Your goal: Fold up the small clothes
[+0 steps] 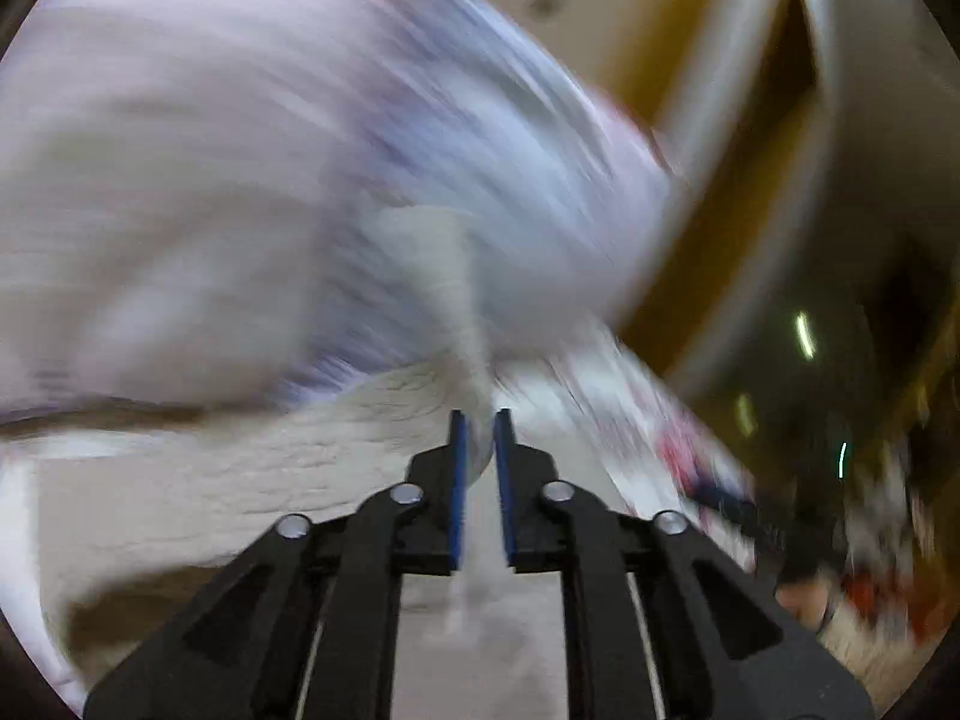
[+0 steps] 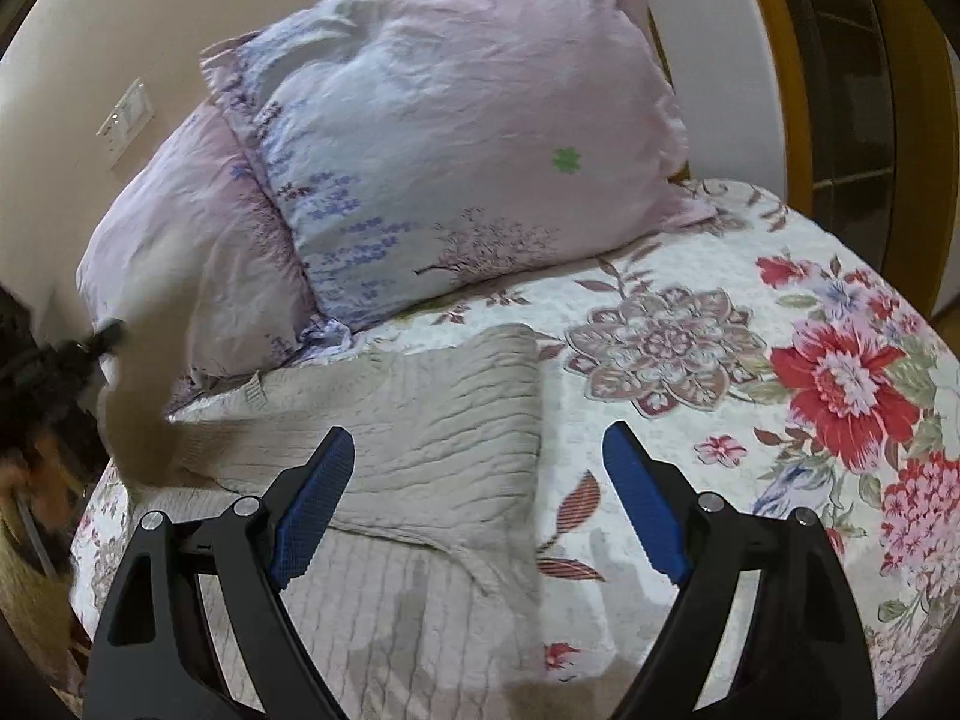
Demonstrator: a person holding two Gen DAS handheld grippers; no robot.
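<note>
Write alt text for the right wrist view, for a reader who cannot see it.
The right gripper hangs open over a beige ribbed knit garment, folded once and lying on a floral quilt. Two pink and lavender pillows lean against the wall behind it.

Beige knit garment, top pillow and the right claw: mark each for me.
Beige knit garment (image 2: pixel 420 420), right wrist view, middle of the folded ribbed panel.
Top pillow (image 2: pixel 456 138), right wrist view, centre of its pale cover.
Right claw (image 2: pixel 480 450), right wrist view, midway between the blue fingertips, jaws apart.
</note>
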